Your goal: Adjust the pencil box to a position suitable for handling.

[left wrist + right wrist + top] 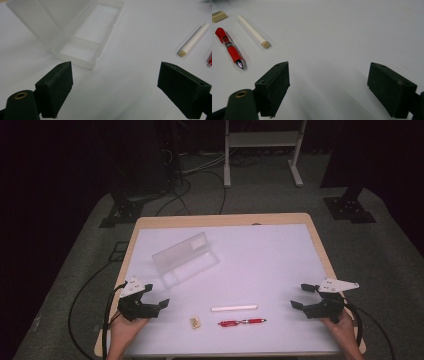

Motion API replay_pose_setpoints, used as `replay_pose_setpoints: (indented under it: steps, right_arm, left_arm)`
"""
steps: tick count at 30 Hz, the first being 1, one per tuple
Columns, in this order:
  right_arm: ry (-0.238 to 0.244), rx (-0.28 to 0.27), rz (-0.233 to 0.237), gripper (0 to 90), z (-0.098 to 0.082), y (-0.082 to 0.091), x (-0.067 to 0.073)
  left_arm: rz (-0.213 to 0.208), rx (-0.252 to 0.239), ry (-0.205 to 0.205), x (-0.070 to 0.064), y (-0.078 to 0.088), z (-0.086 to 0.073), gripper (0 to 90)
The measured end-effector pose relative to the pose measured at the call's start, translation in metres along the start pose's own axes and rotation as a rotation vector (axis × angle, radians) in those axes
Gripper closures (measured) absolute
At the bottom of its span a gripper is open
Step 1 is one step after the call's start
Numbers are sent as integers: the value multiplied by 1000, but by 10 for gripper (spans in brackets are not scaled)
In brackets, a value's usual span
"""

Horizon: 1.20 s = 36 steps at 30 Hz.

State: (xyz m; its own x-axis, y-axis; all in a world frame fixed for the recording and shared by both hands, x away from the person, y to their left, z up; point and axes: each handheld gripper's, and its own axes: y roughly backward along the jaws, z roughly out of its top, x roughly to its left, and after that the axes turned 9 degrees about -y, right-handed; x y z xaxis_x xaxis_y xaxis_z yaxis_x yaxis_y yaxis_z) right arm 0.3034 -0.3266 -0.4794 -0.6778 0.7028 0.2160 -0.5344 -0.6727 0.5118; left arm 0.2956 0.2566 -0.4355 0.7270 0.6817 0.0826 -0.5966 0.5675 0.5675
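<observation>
White covers the wooden-edged surface (320, 251), which stands on grey floor against a dark room. Both grippers' black fingers (56, 88) are spread wide and grasp nothing. Ahead of the left gripper (156, 296) lies an open, clear plastic pencil case (186, 257). Between it and the right gripper (300, 296) lie a white cylindrical stick (234, 308), a red ballpoint pen (242, 322) just beside it, and a small beige eraser (195, 321)

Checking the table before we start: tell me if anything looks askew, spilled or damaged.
Nothing stands out. The clear case lies open at an angle, empty; the white stick, red pen and eraser lie loose nearby, all intact.
</observation>
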Motion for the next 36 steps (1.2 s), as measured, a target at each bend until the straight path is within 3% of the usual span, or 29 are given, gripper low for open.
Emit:
replay_pose_setpoints:
  steps: [18, 24, 36]
  right_arm:
    - [0, -1, 3, 170, 0, 0, 0]
    - [0, -1, 1, 170, 0, 0, 0]
    - [-3, -2, 5, 170, 0, 1, 0]
  left_arm:
    - [-55, 38, -121, -1, -27, 41, 130]
    - [-43, 87, -159, 0, -37, 49, 138]
    - [-44, 123, -200, 0, -57, 61, 146]
